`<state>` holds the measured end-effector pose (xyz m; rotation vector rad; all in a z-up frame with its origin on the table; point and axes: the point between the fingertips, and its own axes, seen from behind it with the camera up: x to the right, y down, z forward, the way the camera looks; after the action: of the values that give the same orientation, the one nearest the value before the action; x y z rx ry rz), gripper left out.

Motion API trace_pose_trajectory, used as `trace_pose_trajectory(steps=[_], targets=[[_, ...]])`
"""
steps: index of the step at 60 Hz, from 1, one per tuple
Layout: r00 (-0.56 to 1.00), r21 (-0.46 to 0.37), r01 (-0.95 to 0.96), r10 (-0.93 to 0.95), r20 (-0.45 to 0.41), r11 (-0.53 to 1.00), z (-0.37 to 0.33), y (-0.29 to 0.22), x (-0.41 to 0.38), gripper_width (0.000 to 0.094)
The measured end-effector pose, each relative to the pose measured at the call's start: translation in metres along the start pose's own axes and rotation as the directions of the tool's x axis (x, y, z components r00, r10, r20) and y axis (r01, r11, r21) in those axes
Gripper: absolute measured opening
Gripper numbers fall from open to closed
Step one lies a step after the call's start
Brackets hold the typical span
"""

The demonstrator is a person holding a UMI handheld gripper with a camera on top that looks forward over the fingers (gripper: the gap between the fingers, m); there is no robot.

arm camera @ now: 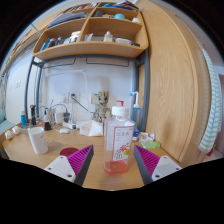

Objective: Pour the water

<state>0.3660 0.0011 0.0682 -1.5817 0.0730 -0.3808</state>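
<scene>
A clear plastic bottle (119, 135) with a white cap and a pink-printed label stands upright on the wooden table (40, 165). A little pink liquid shows at its base. My gripper (113, 152) is open, and the bottle stands between the fingers, nearer the right one. There is a small gap on each side between the bottle and the magenta pads (82, 156). A white cup (38, 140) stands on the table to the left, beyond the left finger.
A dark red bowl (68, 152) sits just past the left finger and a green object (150, 145) past the right one. Bottles, a pump dispenser (135, 104) and clutter line the back wall under wooden shelves (90, 45). A tall wooden cabinet (175, 90) stands to the right.
</scene>
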Motion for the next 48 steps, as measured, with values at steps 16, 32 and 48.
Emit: trace_pose_trajectory(steps=[16,32,48], targets=[[1.000,0.011,0.005,-0.005,0.018,1.000,0.049,-0.001,0.012,0.0833],[0.998,0.009,-0.033,0.033,0.045,0.999,0.058,-0.007,0.011,0.0576],[1.000,0.010,-0.017,0.017,-0.006,1.000,0.060,-0.005,0.015,0.0446]])
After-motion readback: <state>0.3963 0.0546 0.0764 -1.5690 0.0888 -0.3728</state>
